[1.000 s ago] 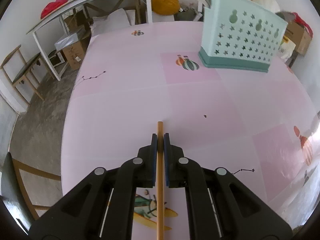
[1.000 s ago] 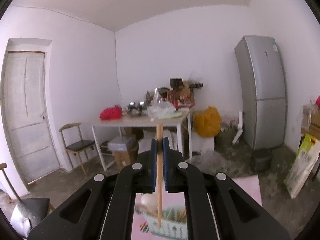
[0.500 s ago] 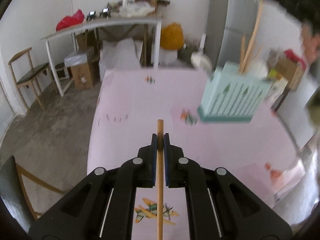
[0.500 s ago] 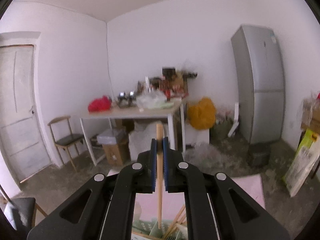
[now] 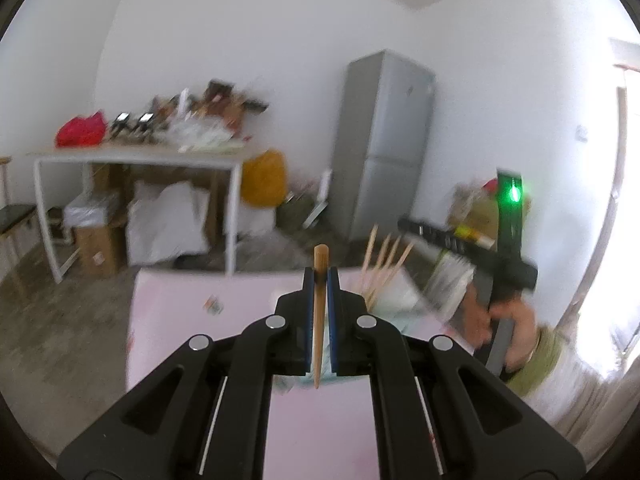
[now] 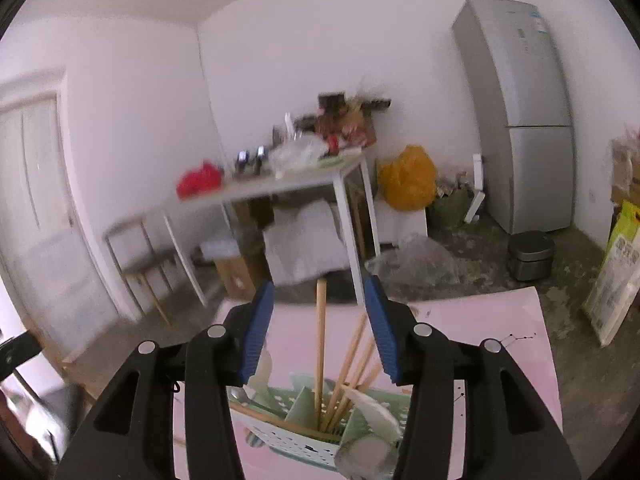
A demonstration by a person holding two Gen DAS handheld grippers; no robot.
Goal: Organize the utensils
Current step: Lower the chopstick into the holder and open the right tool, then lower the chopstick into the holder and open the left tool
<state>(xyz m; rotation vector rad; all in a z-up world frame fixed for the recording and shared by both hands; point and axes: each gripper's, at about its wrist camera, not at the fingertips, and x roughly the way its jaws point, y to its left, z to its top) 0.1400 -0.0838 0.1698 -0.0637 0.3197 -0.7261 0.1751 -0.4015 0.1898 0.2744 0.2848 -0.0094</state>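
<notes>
Here, the left tongs [image 5: 320, 280] are pinched tight on a single wooden chopstick [image 5: 319, 316]. The stick stands nearly upright between the blue pads, its long axis running top to bottom in the left wrist view, with the blunt end poking up just above the fingertips and the thin end hanging down below them, above the pink bench [image 5: 320, 420].

In the right wrist view, the right tongs [image 6: 319, 300] are opening; their blue pads [image 6: 258, 332] stand apart on either side of another wooden chopstick [image 6: 320, 344] without pressing on it. This stick is also nearly vertical, thick end up, and its lower end sits down inside a pale green perforated utensil holder [image 6: 296, 440] on the bench. Several more chopsticks [image 6: 352, 376] lean rightward in the same compartment, fanned against one another. A white spoon [image 6: 372, 410] rests in the holder just to their right.

From the left wrist view, the tops of those chopsticks show to the right of the left tongs, and farther right a hand [image 5: 508, 320] grips the handle of the other tool. The view is blurred.
</notes>
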